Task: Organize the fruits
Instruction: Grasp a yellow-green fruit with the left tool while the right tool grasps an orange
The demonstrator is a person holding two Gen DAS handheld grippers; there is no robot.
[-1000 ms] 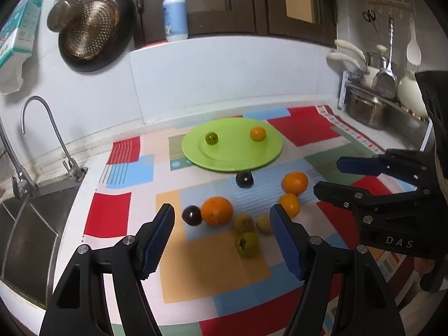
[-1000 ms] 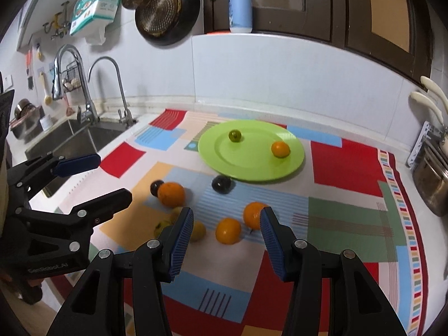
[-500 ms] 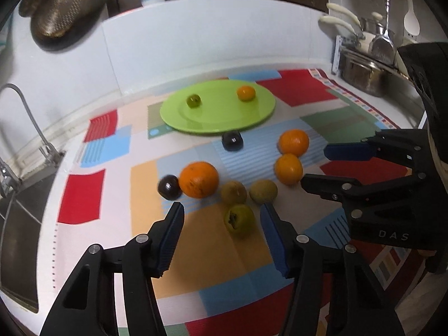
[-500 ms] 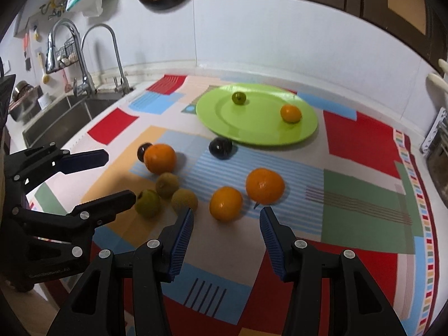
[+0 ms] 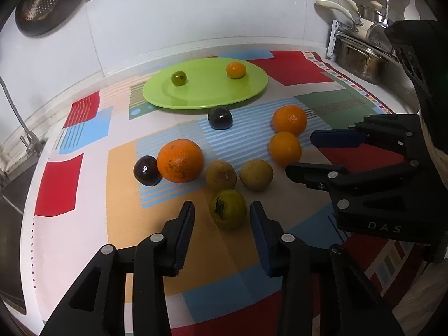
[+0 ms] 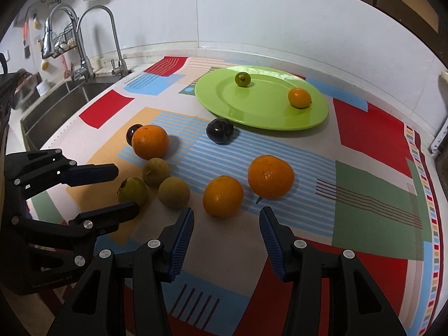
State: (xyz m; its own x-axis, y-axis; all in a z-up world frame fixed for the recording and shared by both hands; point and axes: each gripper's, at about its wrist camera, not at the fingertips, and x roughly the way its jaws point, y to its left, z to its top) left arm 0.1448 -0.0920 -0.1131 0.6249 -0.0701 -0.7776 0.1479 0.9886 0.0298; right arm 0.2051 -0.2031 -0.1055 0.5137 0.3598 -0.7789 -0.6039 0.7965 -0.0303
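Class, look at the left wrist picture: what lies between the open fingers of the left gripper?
A green persimmon lies on the mat between the open fingers of the left gripper, untouched; the left wrist view shows it.

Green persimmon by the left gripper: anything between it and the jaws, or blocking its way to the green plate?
Nothing sits between the open left gripper and the green persimmon. Toward the round green plate, two tan round fruits and a dark plum lie across a straight path.
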